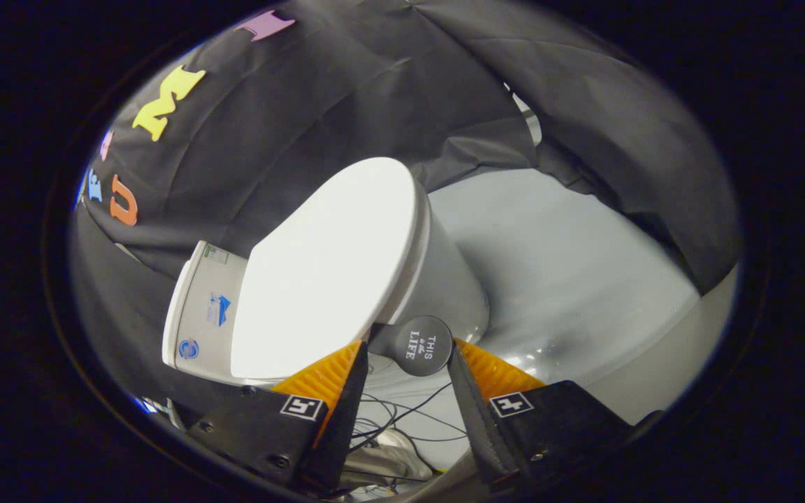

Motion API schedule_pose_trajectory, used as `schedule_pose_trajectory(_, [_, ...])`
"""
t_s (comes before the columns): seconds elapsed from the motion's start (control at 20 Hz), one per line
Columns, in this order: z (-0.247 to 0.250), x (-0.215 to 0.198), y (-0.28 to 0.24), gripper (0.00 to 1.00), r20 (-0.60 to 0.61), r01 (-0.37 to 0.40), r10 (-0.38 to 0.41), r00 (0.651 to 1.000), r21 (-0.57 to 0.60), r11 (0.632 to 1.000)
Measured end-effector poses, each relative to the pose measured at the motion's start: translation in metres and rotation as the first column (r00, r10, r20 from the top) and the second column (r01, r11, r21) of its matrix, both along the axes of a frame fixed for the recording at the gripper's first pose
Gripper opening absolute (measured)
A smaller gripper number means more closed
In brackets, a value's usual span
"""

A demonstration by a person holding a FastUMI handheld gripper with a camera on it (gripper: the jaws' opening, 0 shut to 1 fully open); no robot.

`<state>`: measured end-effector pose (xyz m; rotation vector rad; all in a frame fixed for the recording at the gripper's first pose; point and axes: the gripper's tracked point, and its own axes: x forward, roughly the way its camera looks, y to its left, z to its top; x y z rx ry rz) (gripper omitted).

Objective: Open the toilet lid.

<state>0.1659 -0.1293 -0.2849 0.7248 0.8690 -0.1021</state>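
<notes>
We find the tongs (pixel 408 353) partly open, their two fingers set either side of a small dark round knob (pixel 422 346) that bears printed lettering and sits at the front edge of the smooth white oval plastic toilet lid (pixel 329 269). Whether both fingers press on the knob we cannot tell; they stand close against it. The lid lies just ahead of the fingers, over the white ceramic toilet bowl (pixel 455 283), with the white cistern (pixel 203 314) behind its hinge end. We judge the lid light, stiff and slippery; the knob is the sound place to hold. Loose dark cables (pixel 402 412) lie on the glossy grey floor (pixel 570 279).
</notes>
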Motion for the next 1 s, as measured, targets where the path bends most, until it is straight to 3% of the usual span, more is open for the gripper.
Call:
schedule_pose_trajectory(0.3, [0.001, 0.008, 0.005, 0.61, 0.011, 0.065, -0.068, 0.998, 0.157, 0.985])
schedule_pose_trajectory(0.45, [0.005, 0.008, -0.001, 0.46, 0.03, 0.115, -0.124, 0.992, 0.219, 0.969])
schedule_pose_trajectory(0.75, [0.018, 0.013, -0.007, 0.21, 0.066, 0.206, -0.228, 0.971, 0.246, 0.947])
schedule_pose_trajectory(1.0, [0.044, 0.017, -0.004, 0.12, 0.071, 0.23, -0.253, 0.965, 0.236, 0.944])
